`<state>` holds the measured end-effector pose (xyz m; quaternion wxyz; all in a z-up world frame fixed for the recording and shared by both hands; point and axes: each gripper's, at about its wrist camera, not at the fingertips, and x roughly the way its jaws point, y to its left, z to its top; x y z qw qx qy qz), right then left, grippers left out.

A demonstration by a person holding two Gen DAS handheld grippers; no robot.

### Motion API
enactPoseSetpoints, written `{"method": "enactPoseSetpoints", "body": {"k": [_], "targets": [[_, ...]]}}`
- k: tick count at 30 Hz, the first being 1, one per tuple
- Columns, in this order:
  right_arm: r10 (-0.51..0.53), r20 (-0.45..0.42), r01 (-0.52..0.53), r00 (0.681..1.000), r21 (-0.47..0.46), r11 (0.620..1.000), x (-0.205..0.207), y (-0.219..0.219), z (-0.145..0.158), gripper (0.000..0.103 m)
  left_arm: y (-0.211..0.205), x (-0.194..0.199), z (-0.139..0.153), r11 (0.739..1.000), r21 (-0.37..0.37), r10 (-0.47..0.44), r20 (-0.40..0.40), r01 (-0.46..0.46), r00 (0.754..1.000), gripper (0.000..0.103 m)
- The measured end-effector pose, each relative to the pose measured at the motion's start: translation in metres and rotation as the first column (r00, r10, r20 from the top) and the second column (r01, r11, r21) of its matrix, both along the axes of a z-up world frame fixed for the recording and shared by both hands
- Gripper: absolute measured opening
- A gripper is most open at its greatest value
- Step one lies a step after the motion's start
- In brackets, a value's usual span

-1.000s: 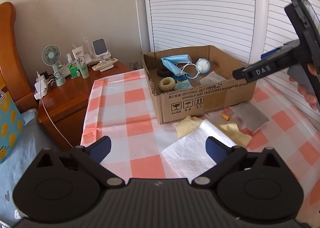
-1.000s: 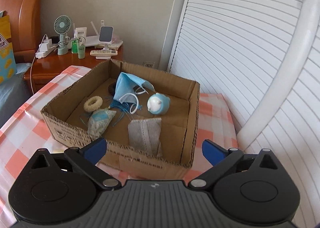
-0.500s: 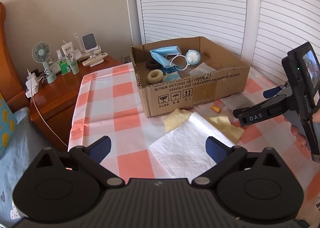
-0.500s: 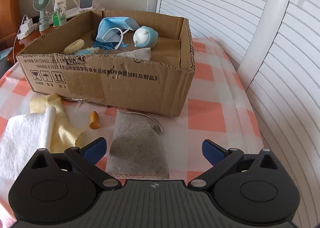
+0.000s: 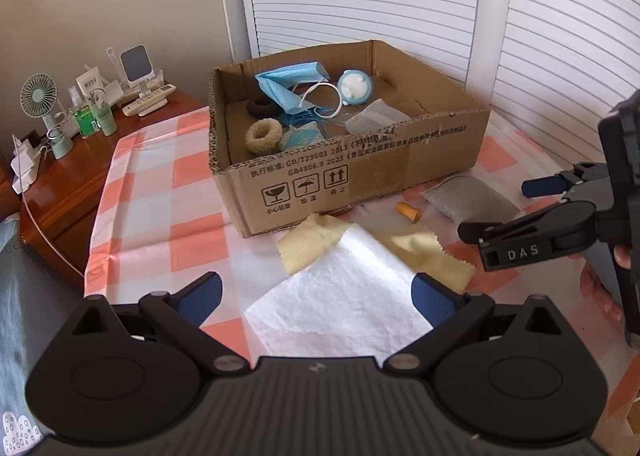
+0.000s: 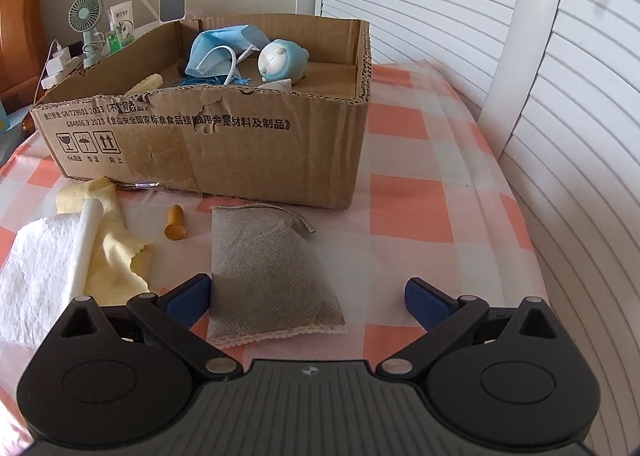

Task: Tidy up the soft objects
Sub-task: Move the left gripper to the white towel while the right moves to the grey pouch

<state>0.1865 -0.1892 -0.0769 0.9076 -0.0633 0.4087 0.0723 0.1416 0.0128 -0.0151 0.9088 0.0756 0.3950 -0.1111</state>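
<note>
Between the spread fingers of the right gripper (image 6: 307, 296) a grey mesh pouch (image 6: 270, 274) is lying flat on the checked tablecloth (image 6: 420, 192), its near edge closest to the left finger; the jaws are standing wide and gripping nothing. Ahead of that claw the cardboard box (image 6: 224, 144) is sitting with its front wall facing it.

Sorting is judged partly done. Inside the box are resting a blue face mask (image 5: 288, 86), a pale blue round soft toy (image 5: 355, 86), a black hair ring (image 5: 262, 107), a beige fuzzy hair ring (image 5: 264, 135), a second grey pouch (image 5: 374, 117) and some blue cloth not clearly identifiable.

Still outside, to the left of the right claw, are lying an orange earplug (image 6: 175, 223), a yellow cloth (image 6: 116, 252) and a white tissue sheet (image 6: 44, 288) overlapping it.

Left gripper (image 5: 316, 298) is hovering released above the white sheet, holding nothing. At least four items are awaiting transfer; the grey pouch appears the next candidate.
</note>
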Motion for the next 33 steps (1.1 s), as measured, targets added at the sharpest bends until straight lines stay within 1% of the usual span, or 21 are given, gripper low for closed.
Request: {"method": "enactPoseSetpoints", "body": {"k": [5,10,15,19,22,25,28,33], "targets": [[-0.001,0.021,0.001,1.000,0.004,1.000,-0.004,-0.001,-0.001,0.103,-0.017,0.025,-0.013,1.000,-0.009,-0.001,-0.025,0.001,1.000,0.101],[0.003,0.020,-0.003,1.000,0.005,1.000,-0.003,-0.002,-0.001,0.103,-0.029,0.036,-0.030,0.999,0.041,0.009,-0.049,-0.007,0.999,0.101],[-0.001,0.018,0.001,1.000,0.005,1.000,-0.004,-0.002,-0.001,0.103,-0.028,0.025,-0.033,0.998,0.069,0.006,-0.049,-0.002,0.999,0.101],[-0.006,0.021,0.006,1.000,0.006,1.000,-0.005,-0.002,-0.001,0.103,-0.018,0.015,-0.030,0.996,0.088,0.020,-0.040,-0.017,0.999,0.101],[-0.009,0.022,0.009,1.000,0.007,1.000,-0.005,-0.003,-0.001,0.103,-0.008,0.012,-0.031,0.994,0.102,0.053,-0.050,-0.047,0.997,0.101],[-0.014,0.021,0.014,1.000,0.006,1.000,-0.005,-0.003,-0.001,0.103,0.005,0.008,-0.035,0.993,0.081,0.092,-0.059,-0.087,0.994,0.101],[-0.014,0.022,0.014,1.000,0.007,1.000,-0.006,-0.003,-0.001,0.103,0.016,0.006,-0.043,0.992,0.048,0.121,-0.086,-0.118,0.989,0.101],[-0.014,0.022,0.014,1.000,0.007,1.000,-0.006,-0.004,-0.001,0.103,0.029,0.003,-0.050,0.990,-0.022,0.134,-0.097,-0.137,0.986,0.101]]}}
